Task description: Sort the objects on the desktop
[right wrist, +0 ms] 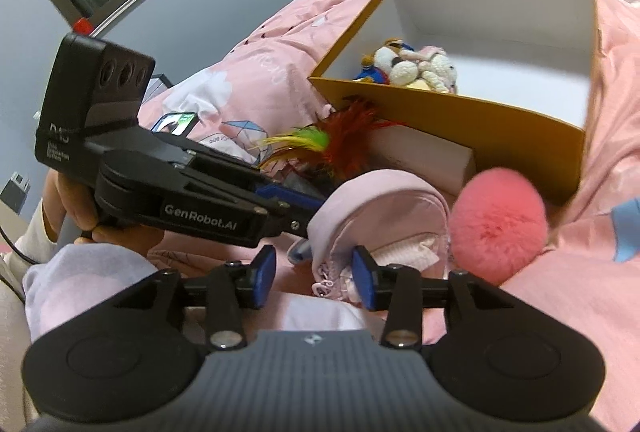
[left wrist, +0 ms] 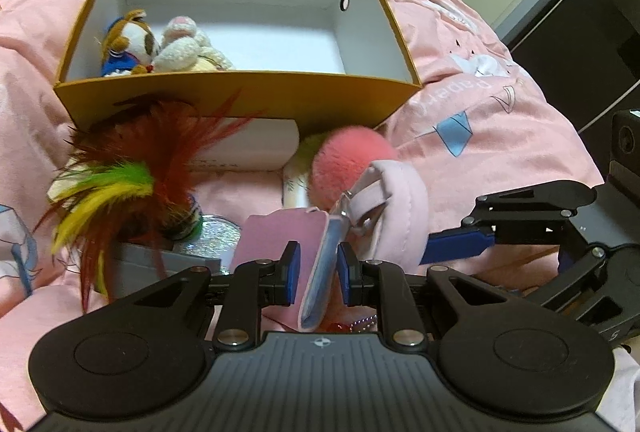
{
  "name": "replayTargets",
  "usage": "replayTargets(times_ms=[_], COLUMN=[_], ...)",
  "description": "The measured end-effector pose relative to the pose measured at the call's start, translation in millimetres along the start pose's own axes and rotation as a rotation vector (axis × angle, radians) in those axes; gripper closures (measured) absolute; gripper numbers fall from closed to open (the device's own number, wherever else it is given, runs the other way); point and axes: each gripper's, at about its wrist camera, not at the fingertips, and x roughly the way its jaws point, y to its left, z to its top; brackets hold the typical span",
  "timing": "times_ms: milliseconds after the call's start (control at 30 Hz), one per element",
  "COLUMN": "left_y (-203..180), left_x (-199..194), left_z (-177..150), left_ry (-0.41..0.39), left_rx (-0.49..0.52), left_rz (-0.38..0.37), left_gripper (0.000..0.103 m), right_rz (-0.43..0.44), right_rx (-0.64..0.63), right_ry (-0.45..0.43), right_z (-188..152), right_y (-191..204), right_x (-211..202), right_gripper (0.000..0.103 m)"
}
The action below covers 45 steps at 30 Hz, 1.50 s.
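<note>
A small pale-pink zip pouch [left wrist: 400, 200] [right wrist: 376, 200] lies on the pink quilt in front of the orange box [left wrist: 240, 100] [right wrist: 460, 120]. My left gripper [left wrist: 320, 274] is shut on the pouch's blue-lined strap [left wrist: 324, 264], which stands upright between the pads. My right gripper [right wrist: 315, 278] is open, with the pouch's zipper end between its pads and a gap on the left side. A fluffy pink pom-pom [left wrist: 344, 160] [right wrist: 498, 220] rests against the pouch. Two plush toys [left wrist: 132, 40] [right wrist: 404, 66] sit in the box's left corner.
A red, green and yellow feather toy [left wrist: 132, 168] [right wrist: 340, 140] leans on the box front. A white carton [left wrist: 256, 148] lies under it, a glitter disc [left wrist: 216, 236] and grey case [left wrist: 140, 264] nearer. A phone [right wrist: 176, 122] lies on the quilt. Dark furniture stands at right.
</note>
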Motion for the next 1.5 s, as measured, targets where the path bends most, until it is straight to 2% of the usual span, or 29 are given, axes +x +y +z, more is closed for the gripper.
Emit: replayTargets(times_ms=[200, 333, 533, 733, 867, 967, 1033, 1100, 1300, 1500], left_y=[-8, -11, -19, -22, -24, -24, -24, -25, -37, -49], left_x=[7, 9, 11, 11, 11, 11, 11, 11, 9, 15], left_z=[0, -1, -3, -4, -5, -5, -4, -3, -6, -3], left_ry=[0.010, 0.015, 0.020, 0.018, 0.011, 0.014, 0.018, 0.025, 0.046, 0.065], left_rx=[0.027, 0.045, 0.094, 0.119, 0.144, 0.147, 0.153, 0.170, 0.317, 0.455], left_rz=[0.011, 0.013, 0.035, 0.048, 0.060, 0.059, 0.056, 0.058, 0.091, 0.135], left_gripper=[0.082, 0.082, 0.082, 0.082, 0.082, 0.082, 0.082, 0.081, 0.068, 0.062], right_rz=[-0.009, -0.004, 0.016, -0.057, -0.108, -0.114, -0.098, -0.079, -0.087, -0.108], right_rx=[0.089, 0.204, 0.429, 0.513, 0.520, 0.522, 0.511, 0.508, 0.426, 0.388], right_ry=[0.006, -0.003, -0.071, -0.078, -0.059, -0.043, -0.048, -0.039, -0.004, -0.016], right_z=[-4, -8, -5, 7, 7, 3, 1, -2, -13, -26], right_y=[-13, -27, -43, -44, -47, -50, -49, -49, -42, -35], right_x=[-10, -20, -39, -28, -17, -12, -15, -18, -32, -40], right_gripper=[0.052, 0.039, 0.036, 0.036, 0.038, 0.043, 0.053, 0.057, 0.065, 0.068])
